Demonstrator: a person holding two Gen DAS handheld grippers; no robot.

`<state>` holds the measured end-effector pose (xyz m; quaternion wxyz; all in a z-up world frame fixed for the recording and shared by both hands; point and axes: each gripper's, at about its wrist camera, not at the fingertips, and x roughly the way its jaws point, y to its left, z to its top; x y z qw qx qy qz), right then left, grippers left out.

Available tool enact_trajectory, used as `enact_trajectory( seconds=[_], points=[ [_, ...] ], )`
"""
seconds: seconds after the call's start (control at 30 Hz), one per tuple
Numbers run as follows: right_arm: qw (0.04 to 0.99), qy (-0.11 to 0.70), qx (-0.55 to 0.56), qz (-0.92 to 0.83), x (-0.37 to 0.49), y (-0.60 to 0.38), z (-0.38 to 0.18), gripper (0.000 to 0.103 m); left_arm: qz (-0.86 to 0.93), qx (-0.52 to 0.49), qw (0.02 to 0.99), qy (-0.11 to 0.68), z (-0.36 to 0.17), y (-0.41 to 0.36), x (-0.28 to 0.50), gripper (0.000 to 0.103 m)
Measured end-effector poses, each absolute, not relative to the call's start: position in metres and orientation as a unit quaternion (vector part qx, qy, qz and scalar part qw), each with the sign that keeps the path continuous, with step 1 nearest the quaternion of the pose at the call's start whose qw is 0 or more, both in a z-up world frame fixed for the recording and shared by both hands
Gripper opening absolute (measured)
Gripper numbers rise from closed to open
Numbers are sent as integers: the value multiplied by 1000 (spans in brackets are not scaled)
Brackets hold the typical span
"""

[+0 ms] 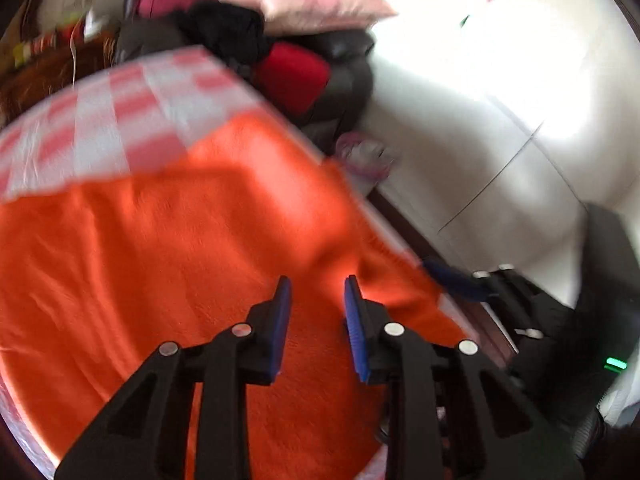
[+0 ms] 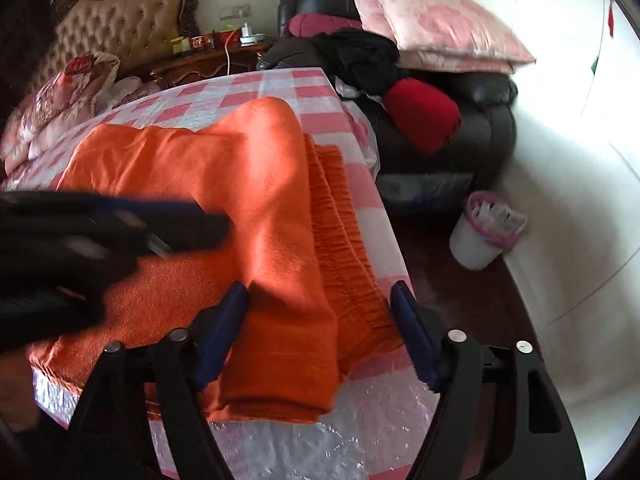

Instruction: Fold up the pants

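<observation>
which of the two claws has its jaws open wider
The right claw: its blue fingers are spread wide, straddling the edge of the orange pants. The left claw is open too, but its fingers stand closer together above the fabric.

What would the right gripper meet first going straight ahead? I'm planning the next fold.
Likely the orange pants: the open right gripper already straddles the folded layer near the table edge.
</observation>
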<state>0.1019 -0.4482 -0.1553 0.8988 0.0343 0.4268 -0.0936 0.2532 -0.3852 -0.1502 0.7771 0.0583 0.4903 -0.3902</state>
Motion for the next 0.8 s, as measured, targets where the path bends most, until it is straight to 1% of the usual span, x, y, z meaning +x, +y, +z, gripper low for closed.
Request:
enact_trajectory(
  seconds=[0.03,0.1,0.13,0.2,0.23,0.3,0.43,0.57,0.63,0.73,0.77,0.8],
  points=[
    [898,429,33,-94,103,-449,-156,74,-390,53,776,493,-153,-386,256,32],
    [895,434,43,-93,104,-453,-158,77,-402,45,770,493,-152,-389,256,54],
    [894,436,53,-92,105,-456,-159,78,-399,47,772,492,-151,-392,255,59],
    [893,436,67,-93,104,-460,-160,80,-388,52,782,486,-148,-396,245,81],
    [893,436,68,-93,104,-460,-161,80,-386,53,784,483,-149,-397,242,84],
    [892,437,65,-92,103,-458,-159,80,-383,60,793,471,-152,-399,238,85],
    [892,438,74,-89,101,-457,-160,80,-370,39,815,445,-137,-382,228,85],
    [891,438,68,-91,102,-458,-160,80,-308,118,877,348,-110,-371,218,87],
    [892,438,69,-91,101,-458,-160,80,-342,130,864,346,-106,-368,219,89],
    [891,440,72,-89,102,-458,-161,81,-330,162,855,366,-111,-373,223,89],
    [890,440,72,-90,102,-457,-161,81,-324,183,841,392,-119,-380,229,85],
    [890,440,72,-90,101,-457,-161,81,-319,196,833,408,-123,-387,237,73]
  ],
)
